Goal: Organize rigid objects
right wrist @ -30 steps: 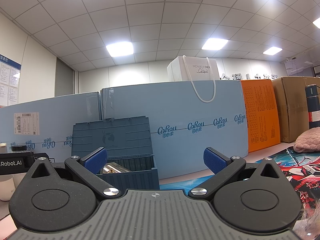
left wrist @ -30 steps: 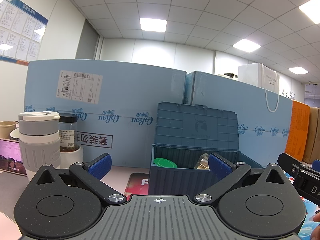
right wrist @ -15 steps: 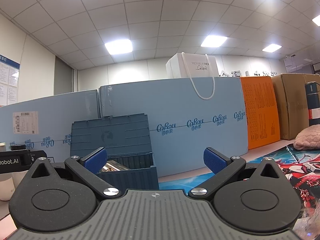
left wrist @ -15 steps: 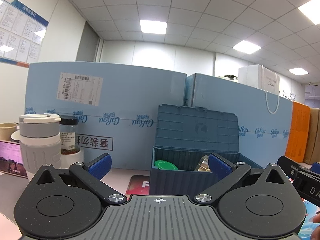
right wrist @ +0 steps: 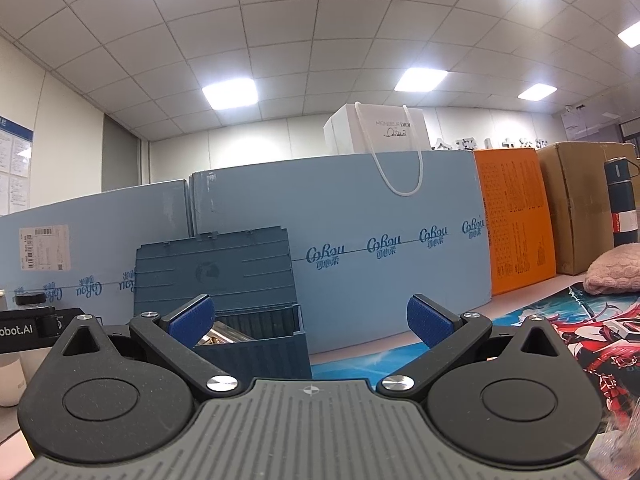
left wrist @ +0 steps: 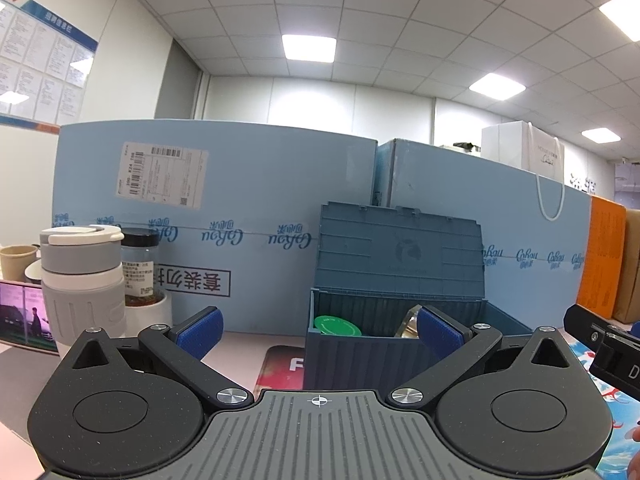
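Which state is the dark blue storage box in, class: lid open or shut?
Open. The storage box has its lid standing upright behind it, and a green cap shows inside over the front wall.

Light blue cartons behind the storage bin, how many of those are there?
2. One light blue carton with a shipping label stands behind and left of the open storage bin; the other stands right of it, under a white gift bag. More may be hidden.
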`<state>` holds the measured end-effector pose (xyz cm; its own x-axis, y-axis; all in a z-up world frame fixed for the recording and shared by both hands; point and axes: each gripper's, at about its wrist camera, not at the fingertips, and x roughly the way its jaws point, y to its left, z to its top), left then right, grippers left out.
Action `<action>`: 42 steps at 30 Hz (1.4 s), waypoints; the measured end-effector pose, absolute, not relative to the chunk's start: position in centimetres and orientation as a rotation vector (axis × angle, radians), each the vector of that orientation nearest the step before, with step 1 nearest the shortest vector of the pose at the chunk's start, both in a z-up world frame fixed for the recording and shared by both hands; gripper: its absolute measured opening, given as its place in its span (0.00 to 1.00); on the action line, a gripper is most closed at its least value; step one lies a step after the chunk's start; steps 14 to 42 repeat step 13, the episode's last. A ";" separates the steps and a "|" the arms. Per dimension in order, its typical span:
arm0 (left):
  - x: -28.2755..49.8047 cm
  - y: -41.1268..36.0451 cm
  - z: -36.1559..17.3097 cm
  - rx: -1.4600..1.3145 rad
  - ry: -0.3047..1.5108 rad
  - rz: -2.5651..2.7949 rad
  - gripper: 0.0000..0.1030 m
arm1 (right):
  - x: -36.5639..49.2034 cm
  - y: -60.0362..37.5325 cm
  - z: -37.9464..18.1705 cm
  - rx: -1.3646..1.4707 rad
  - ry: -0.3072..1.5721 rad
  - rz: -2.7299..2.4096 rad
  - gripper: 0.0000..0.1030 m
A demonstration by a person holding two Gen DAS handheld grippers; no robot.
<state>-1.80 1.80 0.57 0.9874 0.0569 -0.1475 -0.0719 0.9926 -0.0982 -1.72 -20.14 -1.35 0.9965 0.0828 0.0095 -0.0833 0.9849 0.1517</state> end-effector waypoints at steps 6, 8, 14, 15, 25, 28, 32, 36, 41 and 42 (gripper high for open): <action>-1.6 1.9 0.4 -0.102 0.155 0.077 1.00 | -1.7 -20.1 -1.3 0.153 -0.005 0.084 1.00; -1.5 1.8 0.4 -0.098 0.159 0.078 1.00 | -1.7 -20.1 -1.3 0.153 -0.007 0.084 1.00; -1.6 1.7 0.3 -0.094 0.164 0.078 1.00 | -1.8 -20.2 -1.3 0.154 -0.010 0.084 1.00; -1.6 1.7 0.3 -0.094 0.164 0.078 1.00 | -1.8 -20.2 -1.3 0.154 -0.010 0.084 1.00; -1.6 1.7 0.3 -0.094 0.164 0.078 1.00 | -1.8 -20.2 -1.3 0.154 -0.010 0.084 1.00; -1.6 1.7 0.3 -0.094 0.164 0.078 1.00 | -1.8 -20.2 -1.3 0.154 -0.010 0.084 1.00; -1.6 1.7 0.3 -0.094 0.164 0.078 1.00 | -1.8 -20.2 -1.3 0.154 -0.010 0.084 1.00; -1.6 1.7 0.3 -0.094 0.164 0.078 1.00 | -1.8 -20.2 -1.3 0.154 -0.010 0.084 1.00; -1.6 1.7 0.3 -0.094 0.164 0.078 1.00 | -1.8 -20.2 -1.3 0.154 -0.010 0.084 1.00; -1.6 1.7 0.3 -0.094 0.164 0.078 1.00 | -1.8 -20.2 -1.3 0.154 -0.010 0.084 1.00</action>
